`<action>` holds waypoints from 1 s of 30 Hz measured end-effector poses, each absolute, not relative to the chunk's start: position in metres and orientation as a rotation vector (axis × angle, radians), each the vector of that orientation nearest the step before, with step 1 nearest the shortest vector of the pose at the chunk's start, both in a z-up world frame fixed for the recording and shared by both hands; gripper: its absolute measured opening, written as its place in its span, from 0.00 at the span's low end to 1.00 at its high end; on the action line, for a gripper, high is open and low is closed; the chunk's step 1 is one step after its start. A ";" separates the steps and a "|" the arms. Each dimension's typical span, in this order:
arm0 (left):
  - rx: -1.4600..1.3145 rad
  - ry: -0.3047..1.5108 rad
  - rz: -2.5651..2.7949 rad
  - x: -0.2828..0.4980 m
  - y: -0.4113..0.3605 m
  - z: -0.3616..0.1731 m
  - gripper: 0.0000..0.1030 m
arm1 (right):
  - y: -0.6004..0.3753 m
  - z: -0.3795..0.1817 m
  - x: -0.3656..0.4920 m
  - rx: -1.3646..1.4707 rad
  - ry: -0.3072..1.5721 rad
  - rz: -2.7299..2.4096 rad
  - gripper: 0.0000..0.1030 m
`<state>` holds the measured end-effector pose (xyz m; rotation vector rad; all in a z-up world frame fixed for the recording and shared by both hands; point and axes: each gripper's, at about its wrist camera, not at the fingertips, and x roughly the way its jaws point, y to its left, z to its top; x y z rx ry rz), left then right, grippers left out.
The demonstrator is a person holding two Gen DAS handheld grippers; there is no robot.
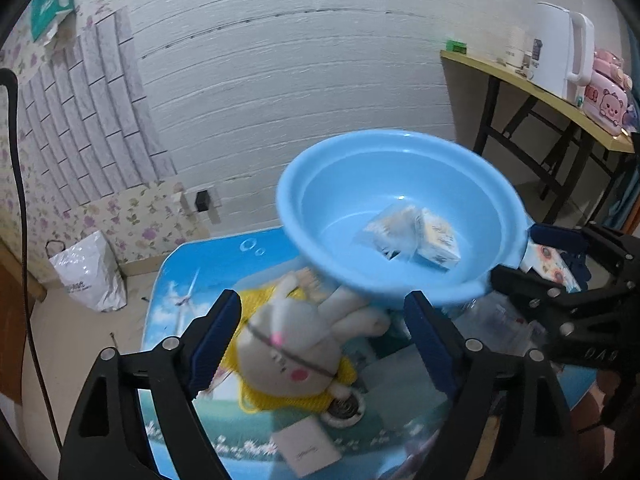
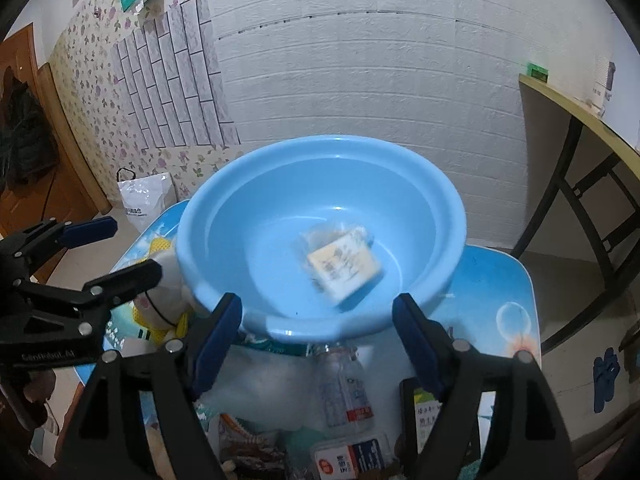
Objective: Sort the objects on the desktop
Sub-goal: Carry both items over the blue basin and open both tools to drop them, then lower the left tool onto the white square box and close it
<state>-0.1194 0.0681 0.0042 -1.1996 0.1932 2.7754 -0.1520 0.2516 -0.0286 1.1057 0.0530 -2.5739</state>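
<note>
A light blue plastic basin (image 1: 320,216) (image 2: 224,248) stands at the far side of a small blue picture-printed table (image 1: 224,256) (image 2: 512,280). A small wrapped yellow-white packet (image 1: 420,240) (image 2: 344,268) lies inside it, blurred. My left gripper (image 1: 324,340) is open over a grey plush rabbit (image 1: 288,344) that lies on a yellow net. My right gripper (image 2: 318,340) is open just before the basin's near rim, above a clear plastic bottle (image 2: 344,384). Each gripper shows in the other's view, left (image 2: 120,252) and right (image 1: 516,252).
A white card (image 1: 308,448), a metal disc (image 1: 344,404), snack packets (image 2: 248,440) and a small box (image 2: 352,460) lie on the near table. A white bag (image 1: 88,276) stands on the floor at left. A wooden side table (image 1: 532,84) with a kettle is at right.
</note>
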 end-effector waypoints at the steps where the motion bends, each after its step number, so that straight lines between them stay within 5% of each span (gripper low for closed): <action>1: -1.200 0.205 2.786 -0.115 0.066 0.004 0.81 | 0.253 -0.029 -0.149 1.107 0.049 -2.576 0.76; 18: -1.376 0.107 2.759 -0.075 0.020 -0.038 0.87 | 0.284 -0.061 -0.110 1.241 -0.036 -2.607 0.76; 22: -1.409 0.095 2.740 -0.070 0.016 -0.049 0.87 | 0.291 -0.071 -0.098 1.228 -0.038 -2.669 0.85; 30: -1.479 0.063 2.712 -0.065 0.014 -0.068 0.87 | 0.291 -0.082 -0.084 1.245 0.001 -2.660 0.86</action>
